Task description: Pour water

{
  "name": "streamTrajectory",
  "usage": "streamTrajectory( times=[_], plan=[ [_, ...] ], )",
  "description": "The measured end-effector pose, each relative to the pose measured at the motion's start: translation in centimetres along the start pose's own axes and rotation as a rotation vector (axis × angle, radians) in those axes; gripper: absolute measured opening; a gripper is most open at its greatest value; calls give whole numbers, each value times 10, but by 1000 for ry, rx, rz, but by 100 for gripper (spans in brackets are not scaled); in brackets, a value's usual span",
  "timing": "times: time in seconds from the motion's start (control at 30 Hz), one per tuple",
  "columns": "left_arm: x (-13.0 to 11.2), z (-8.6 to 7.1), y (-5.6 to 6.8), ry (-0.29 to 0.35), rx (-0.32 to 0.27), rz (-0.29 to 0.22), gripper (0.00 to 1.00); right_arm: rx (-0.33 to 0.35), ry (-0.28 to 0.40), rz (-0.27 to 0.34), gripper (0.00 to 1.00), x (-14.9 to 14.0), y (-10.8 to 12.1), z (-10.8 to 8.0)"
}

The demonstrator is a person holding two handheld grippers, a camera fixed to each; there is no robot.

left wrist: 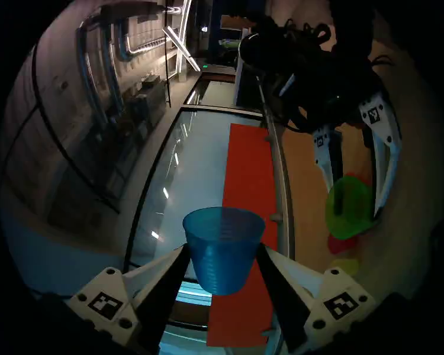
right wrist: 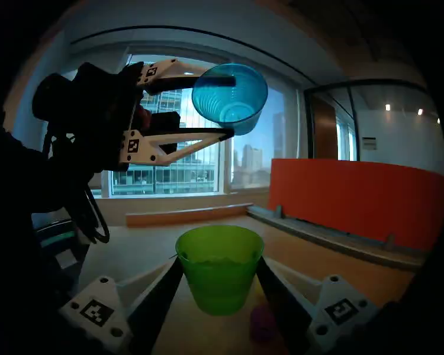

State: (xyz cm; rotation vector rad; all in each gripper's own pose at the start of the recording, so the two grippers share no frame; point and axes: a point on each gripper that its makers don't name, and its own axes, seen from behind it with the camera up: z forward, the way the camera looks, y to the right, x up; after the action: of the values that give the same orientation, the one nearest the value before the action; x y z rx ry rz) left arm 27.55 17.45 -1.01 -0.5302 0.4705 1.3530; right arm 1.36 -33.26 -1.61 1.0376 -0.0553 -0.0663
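Observation:
A blue ribbed cup [left wrist: 224,254] sits between the fingers of my left gripper [left wrist: 224,248], which is shut on it. In the right gripper view this blue cup [right wrist: 229,97] is tipped on its side in the left gripper [right wrist: 232,106], mouth facing down towards me, high above the table. My right gripper [right wrist: 219,263] is shut on an upright green cup [right wrist: 220,272], below and in front of the blue one. From the left gripper view the green cup [left wrist: 349,207] shows in the right gripper [left wrist: 353,204]. I see no stream of water between the cups.
A wooden table [right wrist: 328,260] lies below, with a small purple object [right wrist: 260,319] near my right fingers. An orange panel [right wrist: 358,195] stands along the table's right side. A large window [right wrist: 180,165] is behind. Red [left wrist: 340,244] and yellow [left wrist: 347,266] things lie beneath the green cup.

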Motion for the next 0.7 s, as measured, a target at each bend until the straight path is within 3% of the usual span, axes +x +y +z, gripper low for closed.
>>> streamTrajectory(
  times=[0.27, 0.5, 0.7],
  plan=[
    [-7, 5, 6, 5, -10, -165, 80, -5, 2, 1, 87, 2, 1, -2],
    [-15, 8, 11, 12, -18, -343, 80, -9, 3, 0, 87, 3, 2, -5],
    [-18, 6, 8, 21, -15, -506, 80, -13, 4, 1, 87, 3, 3, -7]
  ],
)
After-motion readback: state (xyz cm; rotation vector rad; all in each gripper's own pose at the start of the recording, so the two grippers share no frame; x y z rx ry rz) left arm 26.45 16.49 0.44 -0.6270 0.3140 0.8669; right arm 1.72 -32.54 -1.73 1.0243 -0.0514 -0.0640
